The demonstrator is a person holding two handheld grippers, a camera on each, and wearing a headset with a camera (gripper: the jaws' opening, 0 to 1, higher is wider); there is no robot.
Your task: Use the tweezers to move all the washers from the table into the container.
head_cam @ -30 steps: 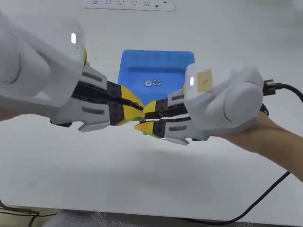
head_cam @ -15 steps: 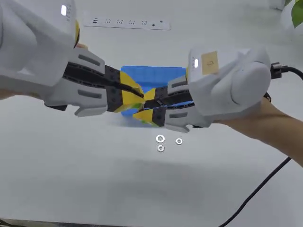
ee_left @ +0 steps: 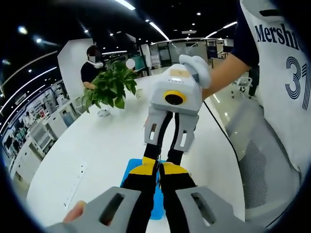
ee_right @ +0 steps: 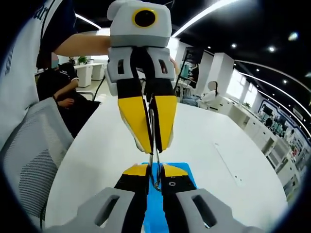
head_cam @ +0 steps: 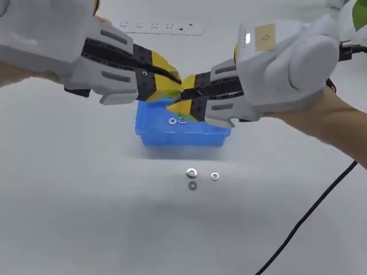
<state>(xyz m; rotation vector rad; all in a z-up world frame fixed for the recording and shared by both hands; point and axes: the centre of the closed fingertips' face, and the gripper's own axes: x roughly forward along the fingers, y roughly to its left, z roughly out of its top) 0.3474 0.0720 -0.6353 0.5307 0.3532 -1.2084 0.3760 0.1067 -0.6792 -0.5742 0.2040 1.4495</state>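
Left hand-held gripper (head_cam: 172, 87) and right hand-held gripper (head_cam: 186, 98) meet tip to tip above blue container (head_cam: 183, 138). Jaws of each narrow, both apparently nipping thin tweezers (ee_right: 155, 162) between them; likely passing or re-seating tool for firmer hold. Two washers (head_cam: 173, 121) lie inside container. Three loose washers (head_cam: 191, 172) lie close together on worktop (head_cam: 86, 206), just in front of container, not yet moved. Task judged partway done.

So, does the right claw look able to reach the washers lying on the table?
Probably yes: the three washers lie on open table before the container, nothing over them. But the right claw and left claw both seem to pinch the tweezers.
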